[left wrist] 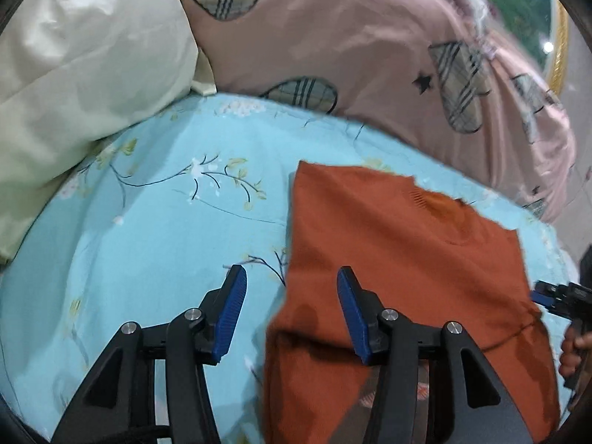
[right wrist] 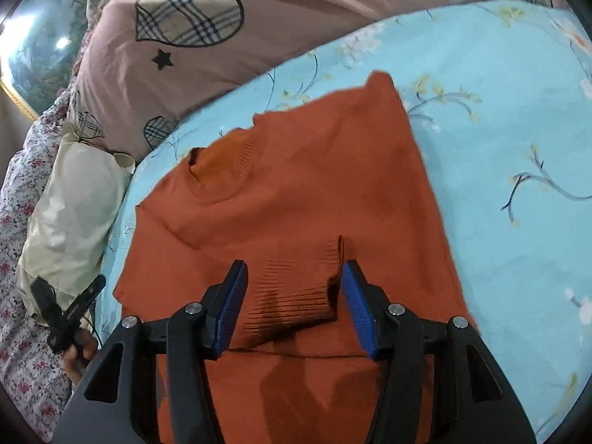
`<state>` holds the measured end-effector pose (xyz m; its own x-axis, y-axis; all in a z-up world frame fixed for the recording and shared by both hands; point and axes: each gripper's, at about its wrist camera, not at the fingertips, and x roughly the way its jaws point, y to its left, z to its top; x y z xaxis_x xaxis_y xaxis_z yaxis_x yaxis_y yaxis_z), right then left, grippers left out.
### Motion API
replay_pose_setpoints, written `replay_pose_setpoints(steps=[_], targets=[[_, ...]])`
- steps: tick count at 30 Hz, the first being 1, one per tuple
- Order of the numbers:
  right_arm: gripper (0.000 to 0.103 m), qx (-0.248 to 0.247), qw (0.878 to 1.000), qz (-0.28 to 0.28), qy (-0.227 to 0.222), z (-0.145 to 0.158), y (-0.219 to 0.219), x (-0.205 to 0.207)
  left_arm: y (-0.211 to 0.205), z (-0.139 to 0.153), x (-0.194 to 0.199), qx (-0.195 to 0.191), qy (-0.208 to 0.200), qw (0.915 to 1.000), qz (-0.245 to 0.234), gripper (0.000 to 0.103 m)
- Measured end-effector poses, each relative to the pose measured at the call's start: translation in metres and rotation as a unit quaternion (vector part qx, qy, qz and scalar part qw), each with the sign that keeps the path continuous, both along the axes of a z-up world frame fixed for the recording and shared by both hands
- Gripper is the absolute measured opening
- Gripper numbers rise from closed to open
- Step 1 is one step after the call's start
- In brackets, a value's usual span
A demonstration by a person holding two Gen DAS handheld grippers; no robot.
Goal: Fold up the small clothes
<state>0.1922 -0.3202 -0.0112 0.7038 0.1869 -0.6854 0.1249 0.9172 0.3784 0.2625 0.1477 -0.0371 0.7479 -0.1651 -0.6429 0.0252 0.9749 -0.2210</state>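
On the blue bed sheet (left wrist: 155, 222), the orange sweater (left wrist: 399, 259) lies folded; both claws, left (left wrist: 292, 285) and right (right wrist: 294, 281), gape apart, gripping nothing.

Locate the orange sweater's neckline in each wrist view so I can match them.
Left wrist view: the neckline sits right of centre, at the far edge of the orange sweater, beyond the right finger of the left tongs.
Right wrist view: the neckline sits left of centre, beyond the ribbed cuff between the fingers of the right tongs.
Shared landmark: the black star on the pink pillow.
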Motion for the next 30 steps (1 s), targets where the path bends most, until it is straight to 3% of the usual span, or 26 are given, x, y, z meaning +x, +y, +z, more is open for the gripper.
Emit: replay_pose_setpoints(steps=[3, 5, 7, 11, 12, 17, 19, 21, 25, 28, 30], targets=[[0.051, -0.038, 0.999, -0.019, 0.022, -0.010, 0.005, 0.011, -0.001, -0.018, 0.025, 0.006, 0.043, 0.9991, -0.004, 0.051], [0.014, -0.035, 0.998, -0.004, 0.052, -0.019, 0.015, 0.019, -0.003, -0.033, 0.034, 0.010, 0.065, 0.9978, -0.007, 0.050], [0.012, -0.026, 0.999, 0.017, 0.032, -0.009, 0.024, 0.011, -0.004, -0.042, 0.034, 0.011, 0.067, 0.9977, -0.008, 0.050], [0.011, -0.056, 0.993, -0.008, -0.103, 0.051, 0.029, -0.027, -0.001, -0.044, 0.026, 0.004, 0.053, 0.9985, -0.011, 0.055], [0.011, -0.067, 0.992, -0.028, -0.104, 0.054, 0.025, -0.028, -0.003, -0.044, 0.026, 0.007, 0.052, 0.9985, -0.012, 0.058], [0.017, -0.100, 0.991, -0.082, 0.032, 0.009, 0.003, 0.000, -0.014, -0.045, 0.024, 0.043, 0.048, 0.9978, -0.017, 0.060], [0.017, -0.108, 0.985, -0.131, 0.024, 0.005, -0.006, -0.014, -0.009, -0.046, 0.024, 0.028, 0.048, 0.9983, -0.018, 0.060], [0.017, -0.086, 0.985, -0.146, 0.000, 0.007, -0.010, -0.025, -0.009, -0.046, 0.027, 0.022, 0.048, 0.9985, -0.018, 0.060], [0.017, -0.078, 0.991, -0.091, -0.060, 0.019, 0.013, -0.034, -0.015, -0.046, 0.026, 0.037, 0.044, 0.9982, -0.015, 0.060], [0.017, -0.043, 0.998, -0.004, -0.034, 0.007, 0.030, -0.014, -0.016, -0.047, 0.026, 0.038, 0.043, 0.9982, -0.015, 0.060], [0.017, -0.086, 0.996, -0.035, 0.019, -0.007, 0.028, -0.001, -0.016, -0.047, 0.026, 0.036, 0.043, 0.9983, -0.015, 0.060]])
